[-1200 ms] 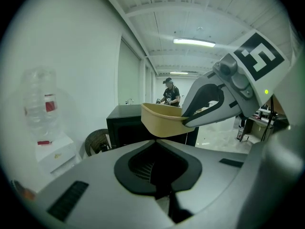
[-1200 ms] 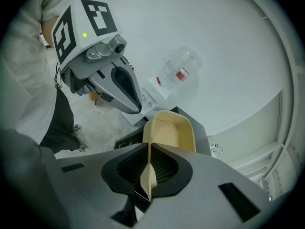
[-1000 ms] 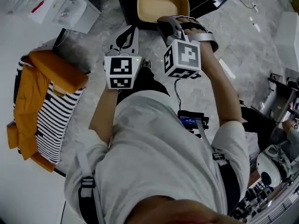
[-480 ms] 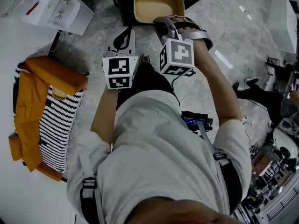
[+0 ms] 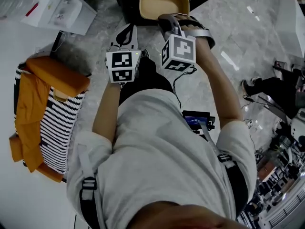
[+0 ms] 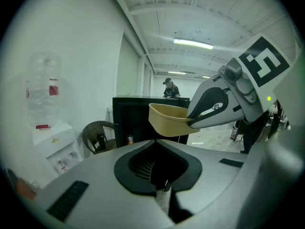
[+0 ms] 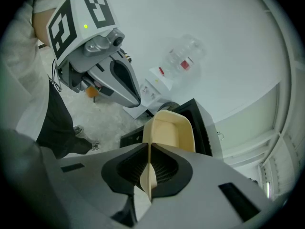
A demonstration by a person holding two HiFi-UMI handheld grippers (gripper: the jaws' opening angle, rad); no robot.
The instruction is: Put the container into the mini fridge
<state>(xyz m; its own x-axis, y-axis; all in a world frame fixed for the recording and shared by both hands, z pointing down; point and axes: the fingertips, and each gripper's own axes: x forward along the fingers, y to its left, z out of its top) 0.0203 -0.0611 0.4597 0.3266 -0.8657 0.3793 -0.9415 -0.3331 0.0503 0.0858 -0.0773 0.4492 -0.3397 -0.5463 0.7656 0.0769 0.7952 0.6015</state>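
right gripper fingers pinch the container rim; likely light, rigid plastic. left gripper fingers closed, empty.

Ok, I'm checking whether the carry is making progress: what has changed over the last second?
The left hand-held gripper and the right hand-held gripper both moved slightly forward, away from the person's body, toward the black mini fridge. Nothing was grasped or released. Unchanged: the right one stays clamped on the rim of the shallow beige plastic container, the left stays shut and empty, and the orange-and-striped bag lies where it was.
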